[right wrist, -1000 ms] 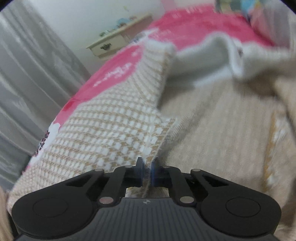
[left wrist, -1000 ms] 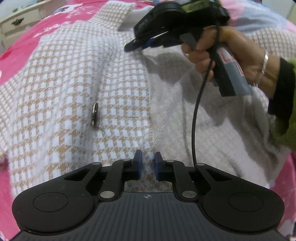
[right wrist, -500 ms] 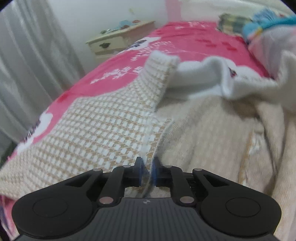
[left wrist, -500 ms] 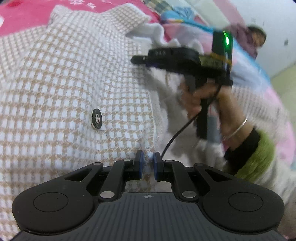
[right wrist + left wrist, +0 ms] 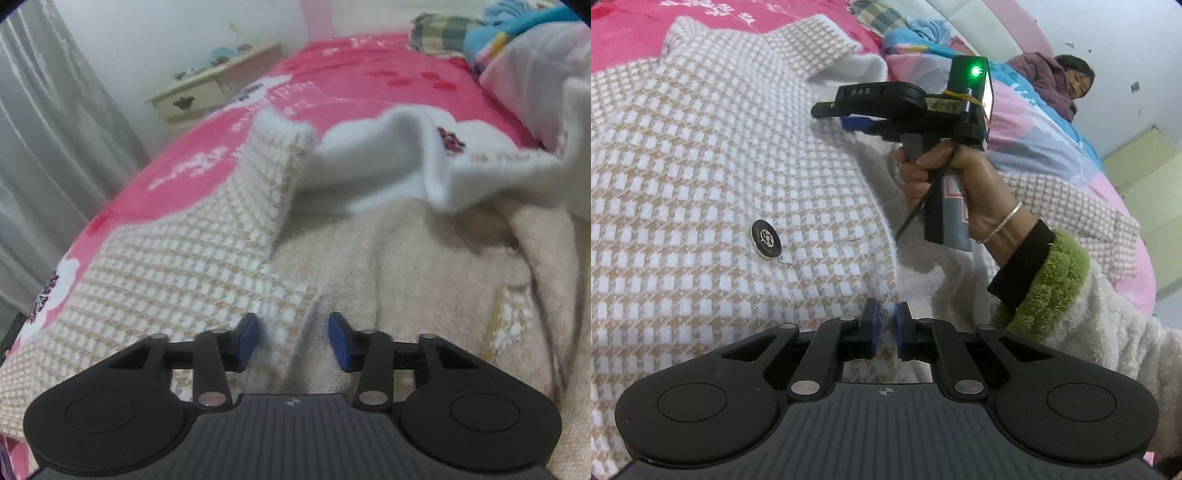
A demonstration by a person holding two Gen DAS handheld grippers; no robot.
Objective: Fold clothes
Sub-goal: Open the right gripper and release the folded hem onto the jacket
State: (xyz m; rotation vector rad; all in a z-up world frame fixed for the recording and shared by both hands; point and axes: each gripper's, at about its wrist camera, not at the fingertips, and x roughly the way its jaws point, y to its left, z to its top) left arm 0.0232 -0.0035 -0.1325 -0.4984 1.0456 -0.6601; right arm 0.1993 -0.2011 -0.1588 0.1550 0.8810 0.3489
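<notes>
Checked coat (image 5: 720, 177) on pink bed (image 5: 332, 88), left tongs (image 5: 885, 328) clenched on its front edge near the button (image 5: 766, 240), right tongs (image 5: 291, 338) just opening, seemingly released around that edge.

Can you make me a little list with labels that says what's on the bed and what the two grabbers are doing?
garment: checked coat, spread on the bed, front panel folded over
button: dark round button on the coat front
bed cover: pink blanket
left gripper: shut on the coat's front edge
right gripper: jaws have just been opening; coat edge between them, pads not pressing it
lining: white fleece collar turned outward
nearby: nightstand beside the bed
</notes>
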